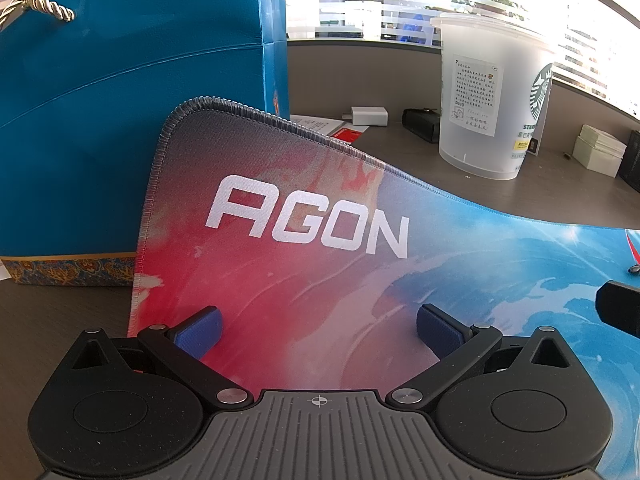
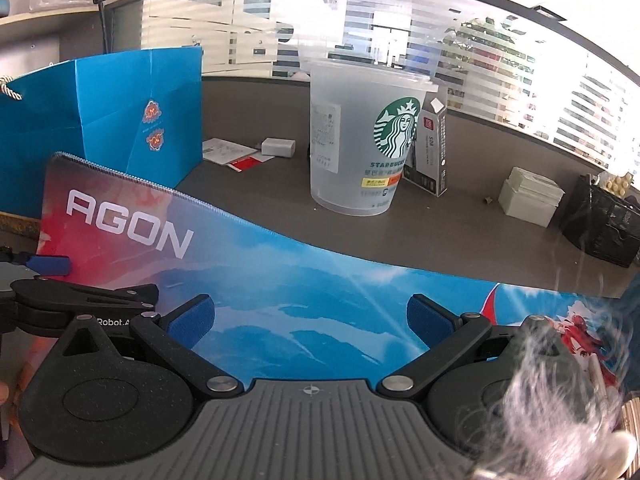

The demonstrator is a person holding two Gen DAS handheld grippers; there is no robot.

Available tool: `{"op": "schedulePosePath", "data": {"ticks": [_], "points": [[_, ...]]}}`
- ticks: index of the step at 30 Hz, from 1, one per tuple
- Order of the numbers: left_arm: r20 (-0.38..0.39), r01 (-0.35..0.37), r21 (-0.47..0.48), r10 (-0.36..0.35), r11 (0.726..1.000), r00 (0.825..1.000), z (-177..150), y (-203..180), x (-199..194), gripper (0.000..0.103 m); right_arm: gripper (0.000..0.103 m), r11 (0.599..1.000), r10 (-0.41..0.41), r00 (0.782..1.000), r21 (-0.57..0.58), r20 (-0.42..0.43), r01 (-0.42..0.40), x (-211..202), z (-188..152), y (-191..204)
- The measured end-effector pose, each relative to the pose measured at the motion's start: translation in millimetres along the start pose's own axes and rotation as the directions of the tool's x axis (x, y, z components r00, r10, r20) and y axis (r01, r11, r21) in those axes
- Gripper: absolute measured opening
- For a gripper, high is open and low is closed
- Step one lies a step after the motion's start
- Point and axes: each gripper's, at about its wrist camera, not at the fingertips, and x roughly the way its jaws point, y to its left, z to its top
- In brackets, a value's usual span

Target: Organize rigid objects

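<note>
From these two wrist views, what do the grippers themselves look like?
Both match. The left gripper and right gripper each have a ribbed grey body with a small crosshair mark, round black housings on either side, black link arms with silver pivot pins, and blue textured pads. White lettering reading "Robot.A" shows on the left gripper's side, seen from the right wrist.

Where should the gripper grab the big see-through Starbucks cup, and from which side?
Probably around the lower body of the cup, coming level from the near side over the mouse pad. It stands upright and narrows downward, so wide-open fingers fit there; a small box crowds its right.
</note>
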Motion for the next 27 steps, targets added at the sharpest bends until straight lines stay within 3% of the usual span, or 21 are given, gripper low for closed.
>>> {"op": "schedulePosePath", "data": {"ticks": [27], "points": [[0.000,0.000,0.000,0.000,1.000,1.000,0.0,0.0,0.0,0.103,0.103,1.000,-0.014,1.000,0.009,-0.003,0.014,-4.5,-3.8,-9.2]]}}
